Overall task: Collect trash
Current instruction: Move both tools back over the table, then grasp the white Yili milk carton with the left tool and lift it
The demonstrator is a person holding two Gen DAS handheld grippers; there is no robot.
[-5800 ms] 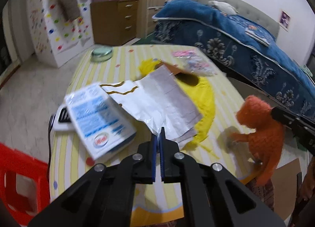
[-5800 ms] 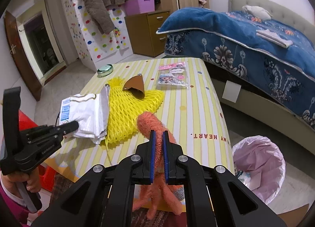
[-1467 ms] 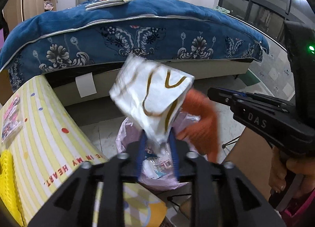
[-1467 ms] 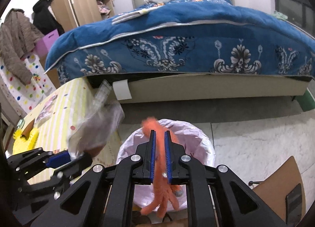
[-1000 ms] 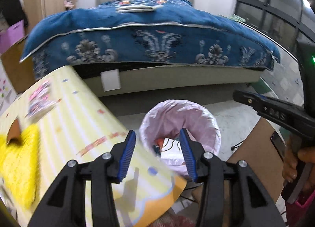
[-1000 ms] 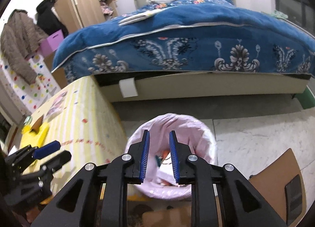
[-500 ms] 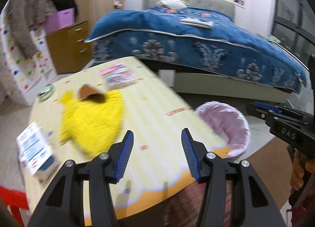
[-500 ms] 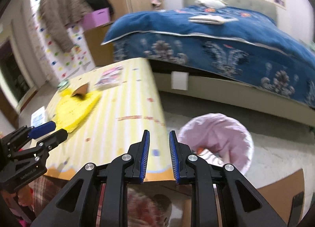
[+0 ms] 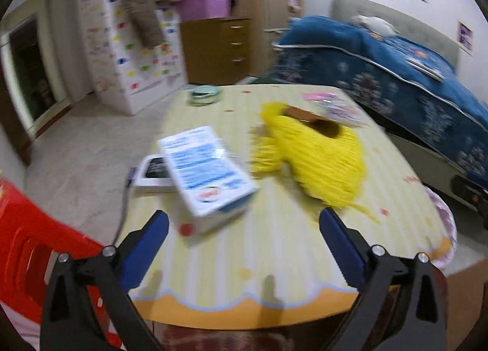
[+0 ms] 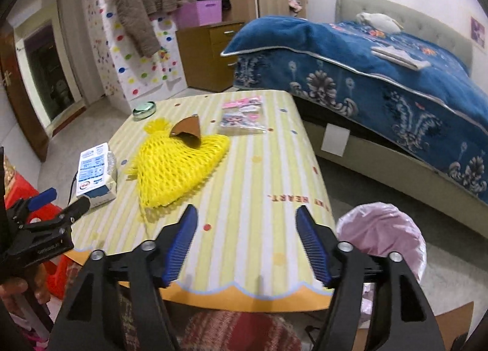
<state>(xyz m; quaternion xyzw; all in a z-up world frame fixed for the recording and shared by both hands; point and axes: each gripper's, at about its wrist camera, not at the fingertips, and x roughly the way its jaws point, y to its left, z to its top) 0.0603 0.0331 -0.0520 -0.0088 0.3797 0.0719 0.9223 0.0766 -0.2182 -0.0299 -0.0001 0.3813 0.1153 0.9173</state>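
A yellow foam net [image 10: 177,168] lies on the striped table [image 10: 262,198], with a brown paper scrap [image 10: 186,129] on its far end. A white and blue carton [image 10: 96,172] sits at the table's left edge; it also shows in the left wrist view [image 9: 207,174], blurred. A pink sticker pack [image 10: 244,115] lies at the far side. A bin with a pink bag [image 10: 384,235] stands on the floor right of the table. My left gripper [image 9: 244,244] and right gripper [image 10: 247,238] are both open and empty above the table's near edge.
A green round lid [image 10: 144,109] sits at the table's far left corner. A white device with a cable [image 9: 154,172] lies under the carton. A red plastic stool [image 9: 27,244] stands at the left. A blue bed [image 10: 381,76] is at the right.
Both grippers dropped their loads into the bin, the left the white wrapper and the right the orange toy. Both then swung back left to face the table, and their jaws opened wider.
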